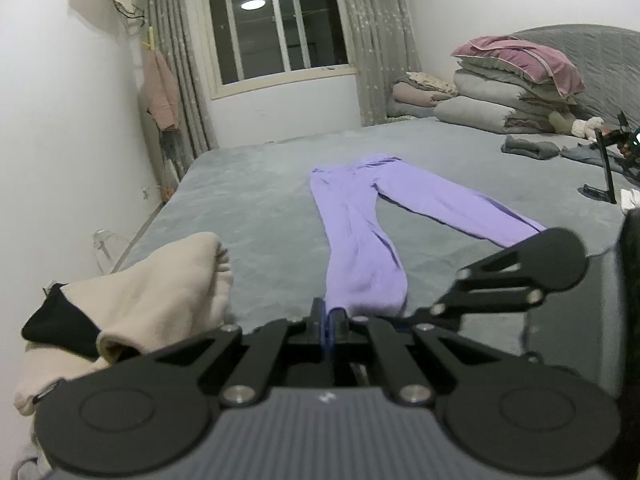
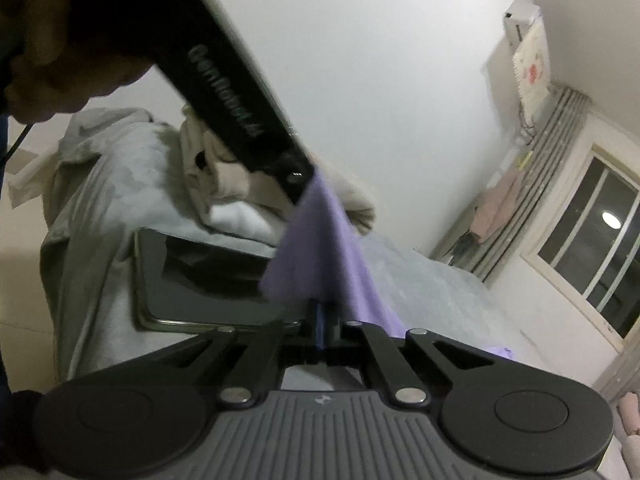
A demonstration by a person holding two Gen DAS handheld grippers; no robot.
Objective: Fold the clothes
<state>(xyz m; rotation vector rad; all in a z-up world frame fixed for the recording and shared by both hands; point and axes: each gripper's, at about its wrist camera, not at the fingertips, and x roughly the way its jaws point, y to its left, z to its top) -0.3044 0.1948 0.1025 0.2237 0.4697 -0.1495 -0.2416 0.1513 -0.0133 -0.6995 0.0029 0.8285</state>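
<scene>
Left gripper (image 1: 328, 318): jaws clenched on the hem of one leg of the purple trousers (image 1: 362, 236), the blue pads pressed flat together with cloth pinched between them. Right gripper (image 2: 325, 312): jaws shut tight at the edge of the same purple cloth — whether the fabric is truly pinched cannot be told, since the view is blurred and the cloth hangs over the tips.

In the left wrist view the trousers lie flat on the grey bed (image 1: 256, 208), waistband toward the window (image 1: 276, 20), the two legs spread apart toward the camera; the right gripper's linkage shows at the far leg's end. A cream garment (image 1: 160, 288) with a black cuff sits bunched just left of the held leg. In the right wrist view a dark tablet (image 2: 200, 280) lies on the bed under the lifted hem — the left gripper's black body crosses above it, a hand (image 2: 60, 40) around it.
</scene>
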